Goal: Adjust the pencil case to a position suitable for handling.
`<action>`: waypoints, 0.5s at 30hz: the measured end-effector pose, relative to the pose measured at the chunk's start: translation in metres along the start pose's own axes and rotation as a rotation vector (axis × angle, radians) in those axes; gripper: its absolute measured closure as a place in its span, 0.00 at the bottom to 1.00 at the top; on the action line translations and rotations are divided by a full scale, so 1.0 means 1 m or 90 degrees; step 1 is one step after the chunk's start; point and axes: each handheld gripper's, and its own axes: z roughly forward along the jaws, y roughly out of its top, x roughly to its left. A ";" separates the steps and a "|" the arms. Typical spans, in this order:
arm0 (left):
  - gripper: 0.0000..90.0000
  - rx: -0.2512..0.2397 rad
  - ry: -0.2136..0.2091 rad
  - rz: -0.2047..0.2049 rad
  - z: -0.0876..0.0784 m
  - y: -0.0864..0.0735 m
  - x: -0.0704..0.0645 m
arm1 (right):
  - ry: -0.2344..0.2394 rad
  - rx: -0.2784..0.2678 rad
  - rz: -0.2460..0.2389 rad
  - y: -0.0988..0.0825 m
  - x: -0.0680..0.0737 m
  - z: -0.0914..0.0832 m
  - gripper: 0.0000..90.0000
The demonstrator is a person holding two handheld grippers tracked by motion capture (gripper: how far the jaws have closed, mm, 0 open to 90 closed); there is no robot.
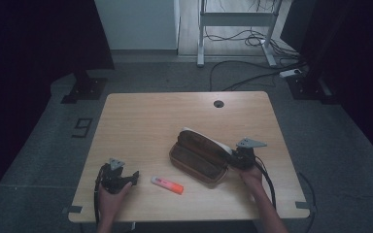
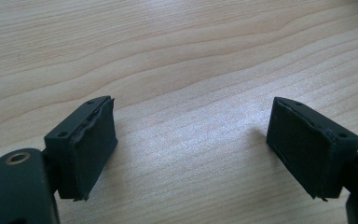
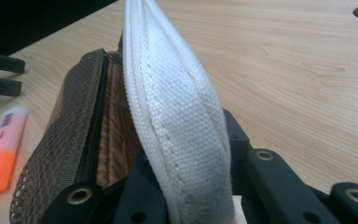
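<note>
two grippers on a light wooden table [image 1: 141,121] in a dim room

the table has wavy wood lines and a small round hole [image 1: 218,103] near its far edge. around it the floor [image 1: 39,145] is grey carpet, with cables [image 1: 245,77] lying on it past the far side, white desk legs [image 1: 201,34] behind, and dark shapes at both sides. a brown pencil case [image 1: 196,158] lies open in the middle of the table, and its white flap [image 3: 177,107] stands up. the right gripper [image 1: 237,158] is at the case's right end, with its jaws clamped on the white flap. an orange and white marker [image 1: 167,184] lies flat just left of the case. the left gripper [image 2: 191,144] sits near the front left edge, well apart from the case, with its jaws wide apart over bare wood and nothing between them
</note>
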 end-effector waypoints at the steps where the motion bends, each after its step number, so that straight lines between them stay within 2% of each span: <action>1: 0.17 0.000 0.000 0.000 0.000 0.000 0.000 | -0.009 0.002 -0.005 0.000 0.000 0.000 0.82; 2: 0.17 0.000 0.000 0.000 0.000 0.000 0.000 | -0.009 0.002 -0.005 0.000 0.000 0.000 0.82; 4: 0.17 0.000 0.000 0.000 0.000 0.000 0.000 | -0.014 -0.006 0.000 0.000 0.000 -0.002 0.69; 5: 0.17 0.000 0.000 0.000 0.000 0.000 0.000 | -0.014 -0.006 0.000 0.000 0.000 -0.002 0.69; 8: 0.17 0.000 0.000 0.000 0.000 0.000 0.000 | -0.043 -0.040 0.014 0.001 0.001 -0.009 0.42; 12: 0.17 0.000 0.000 0.000 0.000 0.000 0.000 | -0.059 -0.047 0.022 0.002 0.001 -0.015 0.35; 15: 0.17 0.000 0.000 0.000 0.000 0.000 0.000 | -0.087 -0.055 0.023 0.003 0.002 -0.022 0.29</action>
